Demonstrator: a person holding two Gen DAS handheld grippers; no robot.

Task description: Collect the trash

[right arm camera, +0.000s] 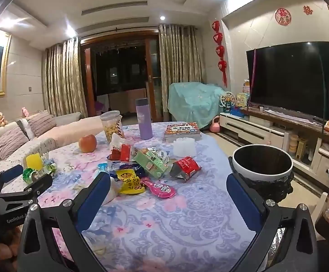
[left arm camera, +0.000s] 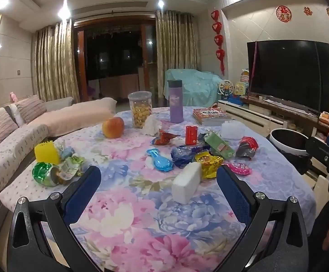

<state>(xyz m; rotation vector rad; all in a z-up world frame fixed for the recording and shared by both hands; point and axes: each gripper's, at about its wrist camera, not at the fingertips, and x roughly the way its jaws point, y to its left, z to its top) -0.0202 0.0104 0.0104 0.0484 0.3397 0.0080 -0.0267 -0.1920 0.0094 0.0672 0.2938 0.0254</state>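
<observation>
Several crumpled snack wrappers lie mid-table on the floral cloth (left arm camera: 141,204): a yellow one (left arm camera: 208,162), a pink one (left arm camera: 239,168), a blue one (left arm camera: 161,162), a green box (left arm camera: 220,145), a red-silver bag (left arm camera: 247,147), and a green wrapper (left arm camera: 49,173) at the left. A white block (left arm camera: 186,184) lies nearest. My left gripper (left arm camera: 158,176) is open and empty, just short of the block. My right gripper (right arm camera: 168,183) is open and empty, short of the pink wrapper (right arm camera: 161,188) and yellow wrapper (right arm camera: 129,181). A white bin (right arm camera: 263,166) with a black liner stands beside the table's right edge.
An apple (left arm camera: 113,127), a snack jar (left arm camera: 140,108), a purple flask (left arm camera: 175,100), stacked books (left arm camera: 211,115), a yellow block (left arm camera: 46,153) and a white holder (left arm camera: 232,130) stand on the table. A sofa (left arm camera: 28,131) lies left, a TV (left arm camera: 291,72) right.
</observation>
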